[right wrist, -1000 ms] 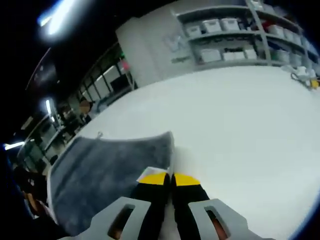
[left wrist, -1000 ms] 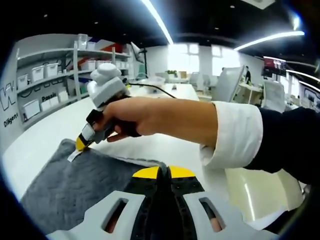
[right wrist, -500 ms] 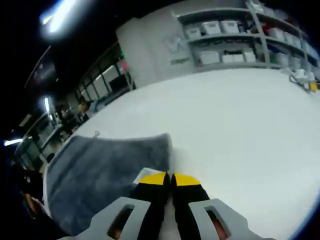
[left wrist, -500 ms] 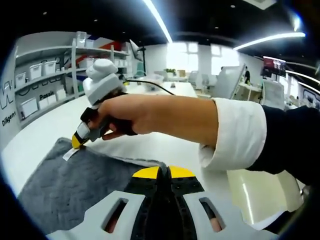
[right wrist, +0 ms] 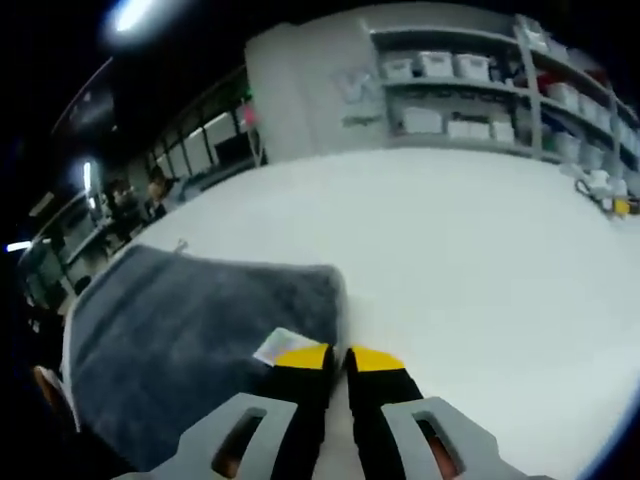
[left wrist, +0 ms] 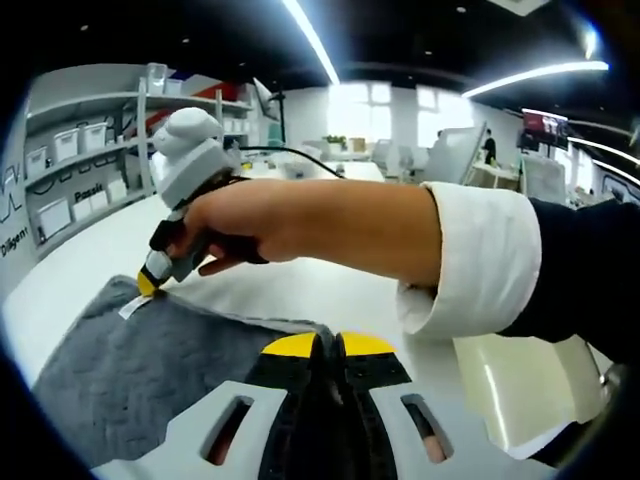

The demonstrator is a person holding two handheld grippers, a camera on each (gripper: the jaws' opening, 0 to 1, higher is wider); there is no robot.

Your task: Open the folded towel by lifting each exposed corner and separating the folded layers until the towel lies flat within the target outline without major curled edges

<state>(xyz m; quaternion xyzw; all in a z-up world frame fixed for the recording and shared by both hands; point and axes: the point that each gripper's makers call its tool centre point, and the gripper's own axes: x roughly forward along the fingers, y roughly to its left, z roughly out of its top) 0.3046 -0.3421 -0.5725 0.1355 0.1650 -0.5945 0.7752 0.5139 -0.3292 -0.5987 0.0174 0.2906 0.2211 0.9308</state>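
Gripping grey towel (left wrist: 150,350) edges, both tools closed, left tool (left wrist: 327,345), right tool (right wrist: 338,357), bare white table (right wrist: 480,260) beyond.

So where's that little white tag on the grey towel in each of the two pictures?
Left gripper view: the white tag sits at the far left corner of the grey towel, at the tip of the right hand-held gripper.
Right gripper view: the tag lies low at centre, just left of that gripper's yellow tips.
Shared landmark: the white table.
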